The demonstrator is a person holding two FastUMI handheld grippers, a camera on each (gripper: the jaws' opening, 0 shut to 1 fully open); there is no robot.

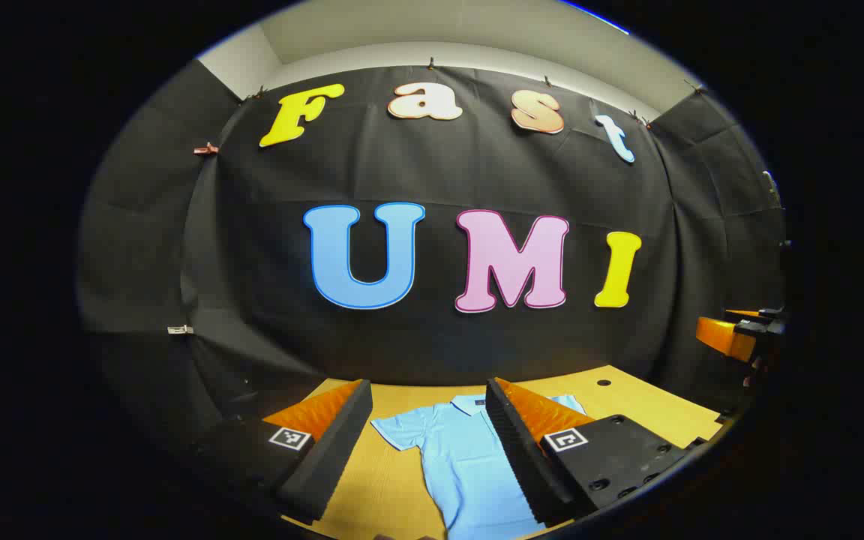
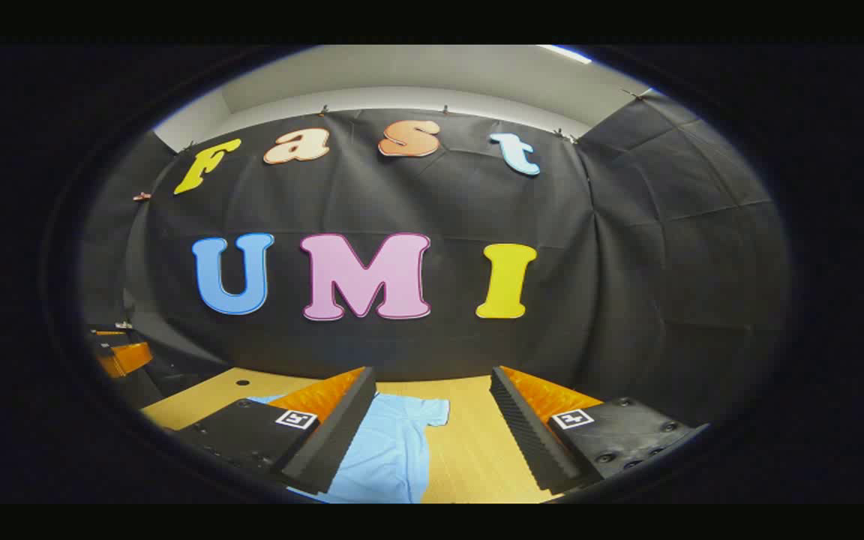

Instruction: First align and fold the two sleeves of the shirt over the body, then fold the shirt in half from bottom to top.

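Jaws stand spread on both grippers, left (image 1: pixel 428 442) and right (image 2: pixel 432 431), gripping nothing; the shirt (image 1: pixel 466 465) lies flat on the table (image 1: pixel 631 401) below us, collar at 12 o'clock, sleeves unfolded; we judge each should drop to its sleeve (image 2: pixel 421 411) hem, pinch one layer only, then carry inward evenly.

The shirt (image 1: pixel 462 450) runs off the left gripper view's bottom edge, one sleeve behind a finger (image 1: pixel 526 450); its hem is out of sight.
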